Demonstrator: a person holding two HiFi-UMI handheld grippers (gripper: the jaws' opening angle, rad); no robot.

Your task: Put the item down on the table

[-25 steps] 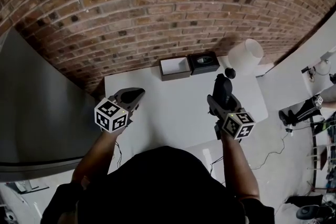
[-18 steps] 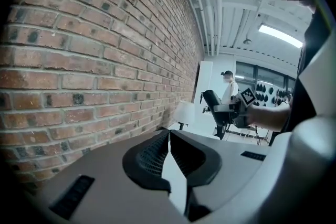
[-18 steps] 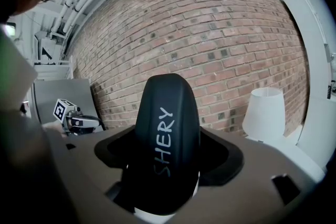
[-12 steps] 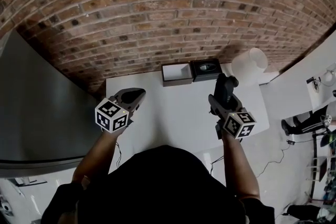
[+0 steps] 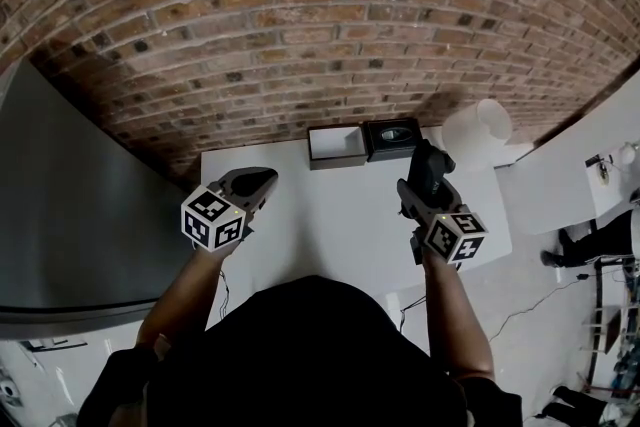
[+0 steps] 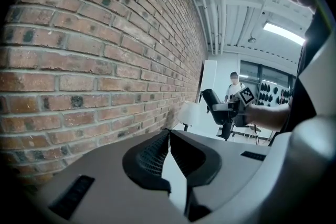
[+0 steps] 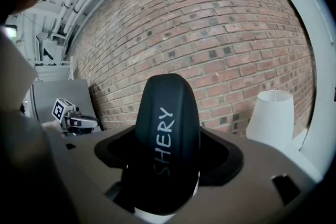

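Note:
A black oblong case (image 7: 167,139) with pale lettering stands upright between the jaws of my right gripper (image 5: 428,167), which is shut on it. In the head view the case (image 5: 430,158) hangs above the back right part of the white table (image 5: 330,220). My left gripper (image 5: 256,182) hovers over the table's left side, its jaws shut with nothing between them. In the left gripper view its fingertips (image 6: 168,132) meet, and the right gripper (image 6: 227,110) with the case shows across the table. From the right gripper view the left gripper (image 7: 79,122) shows at far left.
At the table's back edge, against the brick wall, stand an open box with a white inside (image 5: 336,144) and a black box (image 5: 393,135). A white lamp shade (image 5: 476,130) rises at the back right corner. A grey panel (image 5: 70,215) flanks the table's left.
Both grippers stay almost where they were, the case still held. The head view has shifted a little, so the boxes and lamp sit slightly further right in the picture.

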